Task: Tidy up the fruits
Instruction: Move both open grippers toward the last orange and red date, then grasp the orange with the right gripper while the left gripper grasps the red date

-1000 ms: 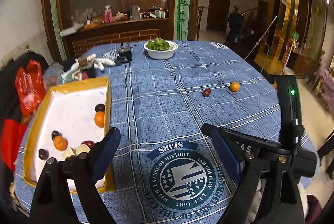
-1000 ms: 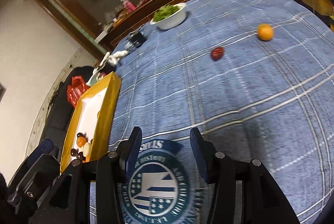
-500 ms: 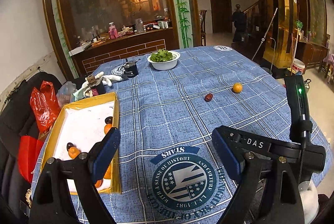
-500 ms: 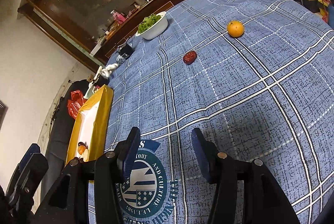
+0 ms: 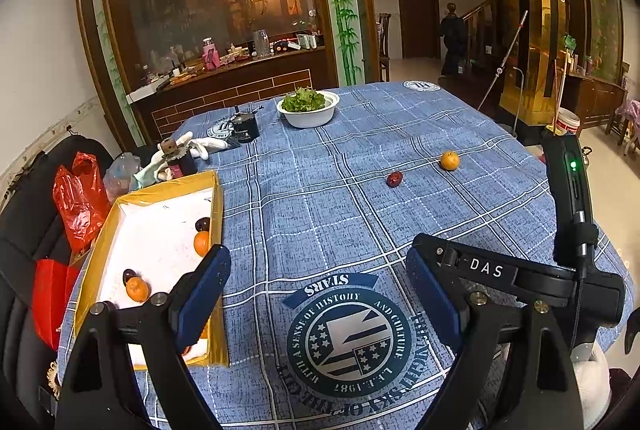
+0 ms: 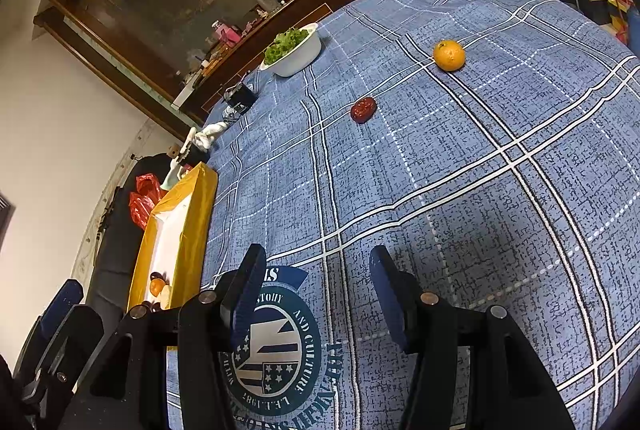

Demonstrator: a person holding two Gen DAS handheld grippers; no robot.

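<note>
An orange tangerine (image 5: 449, 160) (image 6: 449, 55) and a dark red date (image 5: 394, 179) (image 6: 363, 109) lie loose on the blue checked tablecloth, far ahead of both grippers. A yellow-rimmed white tray (image 5: 160, 189) (image 6: 192, 213) at the left holds tangerines (image 5: 137, 289), dark dates and pale pieces. My left gripper (image 5: 318, 278) hangs open and empty over the round emblem, its left finger above the tray's near corner. My right gripper (image 6: 316, 274) is empty, its jaws opening, over the same emblem beside the tray.
A white bowl of green leaves (image 5: 308, 107) (image 6: 294, 47) stands at the far side. A black cup (image 5: 245, 127), white gloves (image 5: 200, 145) and small clutter lie behind the tray. Red bags (image 5: 76, 201) rest on a dark chair at left. A person (image 5: 452, 41) stands far back.
Both views have rolled and swung, so the loose date and tangerine now sit larger and more central in the right wrist view. The right jaws stand slightly wider apart. No fruit has moved.
</note>
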